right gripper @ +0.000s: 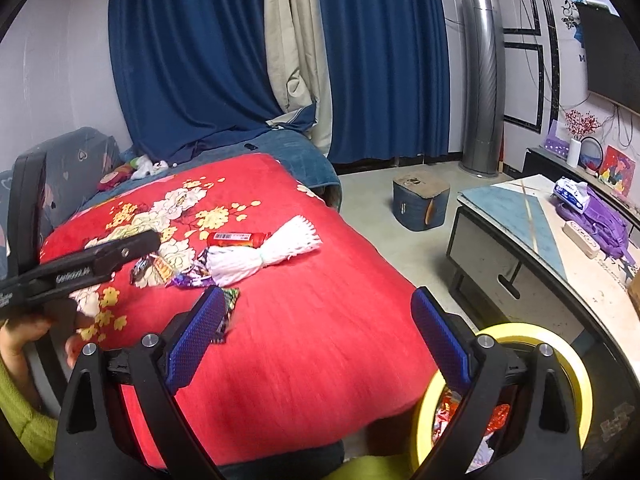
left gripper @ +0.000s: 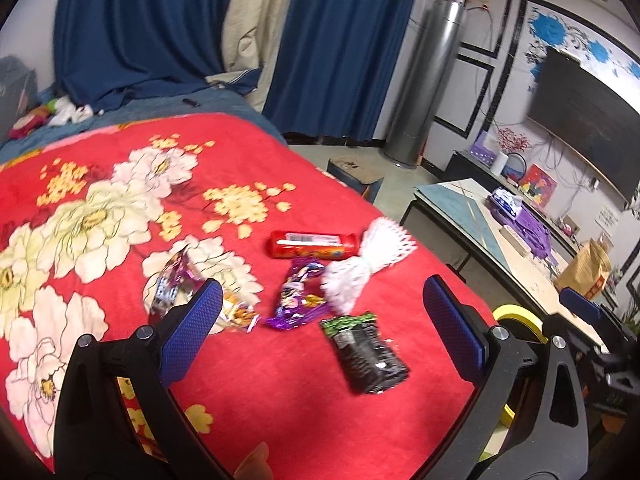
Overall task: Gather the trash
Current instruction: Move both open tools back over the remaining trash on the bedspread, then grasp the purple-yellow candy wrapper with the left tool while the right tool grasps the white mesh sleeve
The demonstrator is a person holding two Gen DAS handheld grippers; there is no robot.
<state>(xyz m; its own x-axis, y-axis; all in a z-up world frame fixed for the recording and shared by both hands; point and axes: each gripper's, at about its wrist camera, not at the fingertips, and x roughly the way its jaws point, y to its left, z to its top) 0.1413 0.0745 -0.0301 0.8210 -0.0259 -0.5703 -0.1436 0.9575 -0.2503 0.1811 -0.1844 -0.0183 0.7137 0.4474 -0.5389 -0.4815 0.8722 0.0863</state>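
Now, bed: red floral blanket [left gripper: 280, 380] spread over the bed, and every piece of litter sits on it, bunched near the edge that faces the bin.
Bin: yellow-rimmed bin [right gripper: 560, 344] on the floor just off the blanket's near corner, bright wrappers already inside it.
Left tongs: left tongs [left gripper: 320, 336] spread wide, blue pads apart, nothing between them, hovering over the blanket.
Right tongs: right tongs [right gripper: 316, 332] also wide and empty, hanging over the blanket's bin-side edge, with the bin partly behind the right-hand pad.
White netting: white foam netting [left gripper: 368, 264] bundled at its middle, farther up the blanket than the dark packet, touching the purple wrapper.
Dark packet: black packet with a green end [left gripper: 364, 356] lies flat on the blanket, right between the left tongs' pads and a touch ahead of them. Blurred, so the print is unreadable.
Long axis: the packet seems to run roughly along the left tongs' pointing line, leaning a little toward the bin side, so the pads should close across its narrow width.
Red tube: red tube wrapper [left gripper: 312, 245] lies crosswise, beyond the netting's near end.
Purple wrapper: purple foil wrapper [left gripper: 298, 300] crumpled, just beyond the dark packet.
Nearer hand: the left, clearly; from the right view the packet is mostly hidden behind the left-hand pad.
Likely call: left goes down on the dark packet, then across to the bin.
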